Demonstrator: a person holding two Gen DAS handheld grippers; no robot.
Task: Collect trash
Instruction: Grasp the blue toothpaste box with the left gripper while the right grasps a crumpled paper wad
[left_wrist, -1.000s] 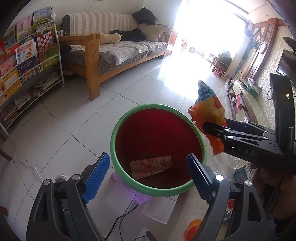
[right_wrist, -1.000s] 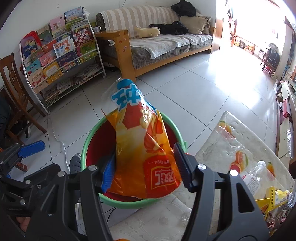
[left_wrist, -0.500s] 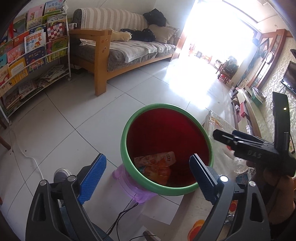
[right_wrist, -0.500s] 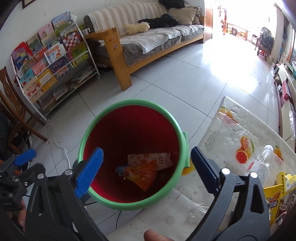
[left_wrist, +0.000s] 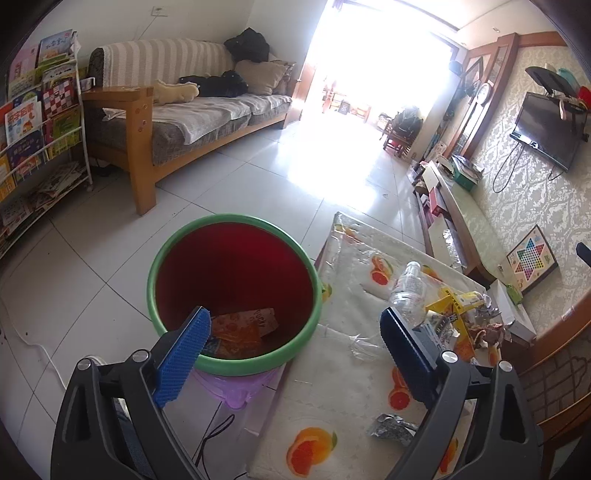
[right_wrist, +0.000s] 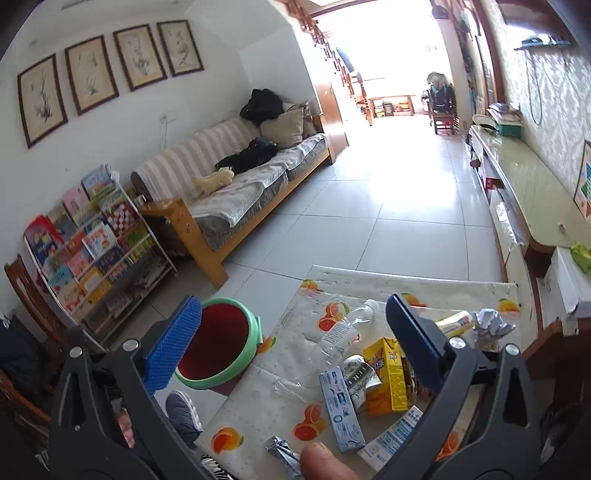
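A red bin with a green rim (left_wrist: 236, 291) stands on a purple stool beside the table; the orange snack bag (left_wrist: 236, 338) and a pink wrapper (left_wrist: 255, 320) lie inside. It also shows in the right wrist view (right_wrist: 218, 343). My left gripper (left_wrist: 291, 350) is open and empty, over the bin's near rim and the table edge. My right gripper (right_wrist: 291, 343) is open and empty above the table's trash: a clear plastic bottle (right_wrist: 347, 328), a yellow carton (right_wrist: 384, 373), a blue-white toothpaste box (right_wrist: 341, 408), crumpled foil (right_wrist: 491, 323) and a silver wrapper (right_wrist: 282, 452).
The table (right_wrist: 288, 387) has an orange-print plastic cover. A sofa (right_wrist: 240, 192) and a book rack (right_wrist: 92, 251) stand to the left, a low TV cabinet (right_wrist: 517, 206) to the right. A shoe (right_wrist: 183, 410) and cables lie by the stool.
My right gripper opened and dropped the orange snack bag into the bin, then swung right over the table's trash. My left gripper turned right toward the table.
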